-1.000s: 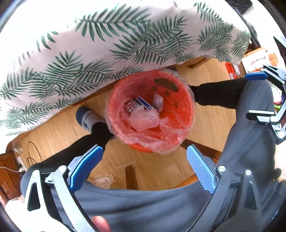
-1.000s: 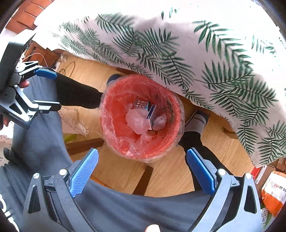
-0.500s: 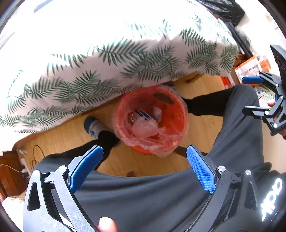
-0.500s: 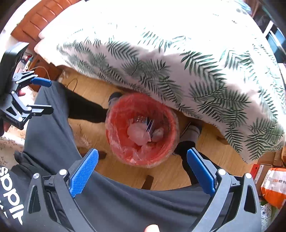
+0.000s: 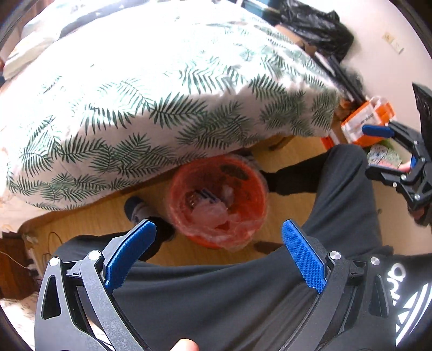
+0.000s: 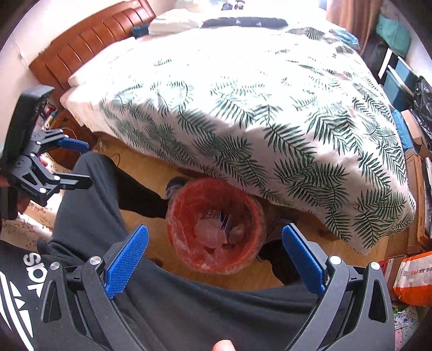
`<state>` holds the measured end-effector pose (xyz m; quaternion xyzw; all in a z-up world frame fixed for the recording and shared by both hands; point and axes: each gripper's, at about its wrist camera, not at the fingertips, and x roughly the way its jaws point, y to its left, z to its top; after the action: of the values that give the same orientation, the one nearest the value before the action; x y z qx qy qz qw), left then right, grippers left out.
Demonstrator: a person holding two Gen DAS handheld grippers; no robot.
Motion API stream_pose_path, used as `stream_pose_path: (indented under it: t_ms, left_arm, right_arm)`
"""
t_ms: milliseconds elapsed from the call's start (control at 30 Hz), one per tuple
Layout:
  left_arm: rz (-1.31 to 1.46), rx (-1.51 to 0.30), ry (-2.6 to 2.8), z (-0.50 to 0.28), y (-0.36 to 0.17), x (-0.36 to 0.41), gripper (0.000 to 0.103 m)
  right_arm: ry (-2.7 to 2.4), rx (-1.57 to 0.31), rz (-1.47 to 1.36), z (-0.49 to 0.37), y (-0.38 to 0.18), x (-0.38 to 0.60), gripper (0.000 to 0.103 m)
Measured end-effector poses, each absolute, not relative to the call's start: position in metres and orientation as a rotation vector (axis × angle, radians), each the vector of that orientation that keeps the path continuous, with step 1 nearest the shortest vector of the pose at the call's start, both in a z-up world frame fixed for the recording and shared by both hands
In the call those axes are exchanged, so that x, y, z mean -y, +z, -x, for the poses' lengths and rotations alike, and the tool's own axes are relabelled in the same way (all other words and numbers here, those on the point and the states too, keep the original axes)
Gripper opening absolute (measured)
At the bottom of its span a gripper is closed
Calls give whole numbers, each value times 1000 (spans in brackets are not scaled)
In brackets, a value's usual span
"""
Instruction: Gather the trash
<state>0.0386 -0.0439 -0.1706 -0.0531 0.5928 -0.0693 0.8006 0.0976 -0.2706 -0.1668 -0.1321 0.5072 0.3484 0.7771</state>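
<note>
A red trash bin [image 5: 244, 172] lined with a clear plastic bag stands on the wood floor between the person's feet, at the bed's edge. It holds crumpled plastic [image 5: 209, 216], a small blue-and-white box and other scraps. It also shows in the right wrist view [image 6: 189, 199]. My left gripper [image 5: 216, 253] is open and empty, high above the bin; it also shows in the right wrist view [image 6: 73, 162]. My right gripper [image 6: 216, 256] is open and empty, also high above the bin; it also shows in the left wrist view [image 5: 378, 151].
A bed with a fern-print cover [image 6: 243, 108] overhangs the bin. The person's dark trousers [image 5: 216, 297] fill the foreground. Orange-and-white boxes [image 5: 364, 121] and a black bag [image 5: 316, 24] lie at the right. A wooden headboard [image 6: 89, 46] is far left.
Both grippers have risen and pulled back from the bin, which now looks smaller and lower. More of the bed and room is in view. Both stay open.
</note>
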Motion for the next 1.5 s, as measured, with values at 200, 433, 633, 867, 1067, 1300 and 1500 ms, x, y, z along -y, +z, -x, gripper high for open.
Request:
stream_pose_path:
  t_ms: [200,433,633,867,1067,1300,1500]
  left_arm:
    - [47,-1197,-113,-27,-157,57,97]
    - [58,-1190,-137,-18,-148,68,97]
    - [102,-1147,-156,-6,-146,75,97]
    - [74,-1124,-133,9,-132,86,97]
    - [117,-1115,-102,12,-126,80,97]
    - [142,-1102,-80,13,-122,77,97]
    - [167,-1125,-62,12,-126,73,97]
  right_arm:
    - [715,-1021,258,-79,-153,277,98]
    - [660,-1004,195,-68,-138,285,98]
    - [623,-1014,176,-58,-138,286,98]
    - [630,-1043,174,-45,-138,283,98]
    - [651,-1046,189,-37,-132,277,98]
    - [653,-1077,167,-39,-131,274,98]
    - [660,-1099,169,-42,-134,269,98]
